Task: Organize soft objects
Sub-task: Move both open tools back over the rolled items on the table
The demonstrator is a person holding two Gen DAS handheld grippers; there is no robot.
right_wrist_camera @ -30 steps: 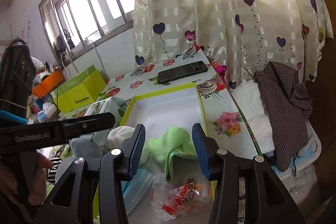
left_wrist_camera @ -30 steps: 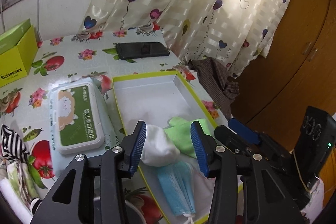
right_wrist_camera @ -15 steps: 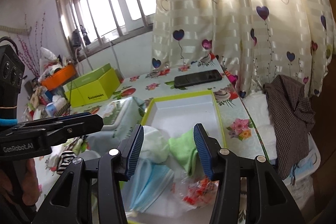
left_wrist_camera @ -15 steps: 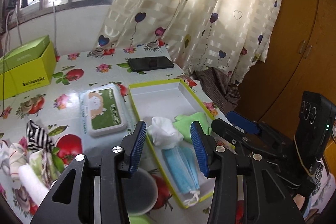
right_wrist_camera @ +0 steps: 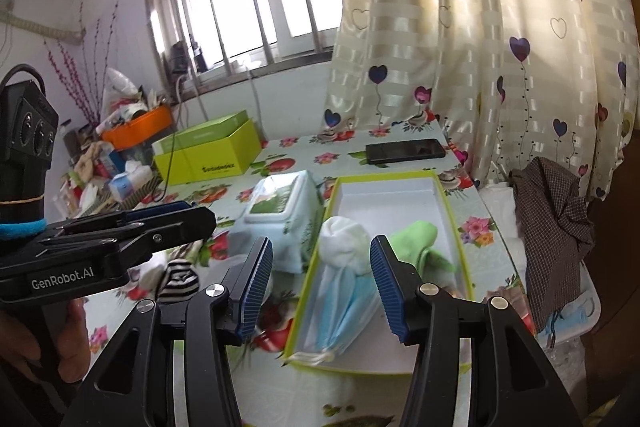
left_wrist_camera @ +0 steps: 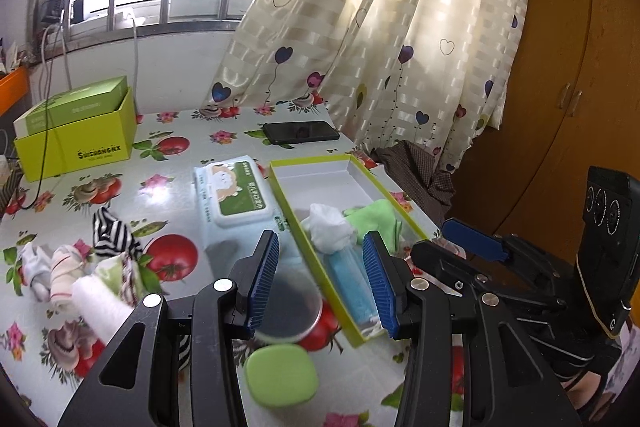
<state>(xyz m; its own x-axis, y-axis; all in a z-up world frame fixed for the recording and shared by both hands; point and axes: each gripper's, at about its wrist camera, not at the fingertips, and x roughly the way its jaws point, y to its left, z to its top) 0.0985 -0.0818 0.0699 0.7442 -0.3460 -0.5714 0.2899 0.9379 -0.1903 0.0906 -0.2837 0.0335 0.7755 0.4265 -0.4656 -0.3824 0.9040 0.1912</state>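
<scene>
Left wrist view: left gripper point(left_wrist_camera: 322, 283) and right gripper point(right_wrist_camera: 320, 291) both gape empty above centre-frame tray point(left_wrist_camera: 280, 175) holding white sock point(left_wrist_camera: 328, 233), green cloth point(left_wrist_camera: 376, 217), blue mask point(left_wrist_camera: 352, 277); striped sock point(left_wrist_camera: 110, 233) unsorted at left.

The right gripper point(right_wrist_camera: 322, 287), fingers apart and empty, hangs over the green-rimmed box point(right_wrist_camera: 450, 211) holding a blue mask point(right_wrist_camera: 344, 311).

Phone point(left_wrist_camera: 301, 132), wipes pack point(left_wrist_camera: 232, 191), curtain point(left_wrist_camera: 384, 39)

"GenRobot.AI" marks the left claw point(right_wrist_camera: 100, 227); "SHISHANGNX" the yellow-green box point(left_wrist_camera: 80, 147)
</scene>
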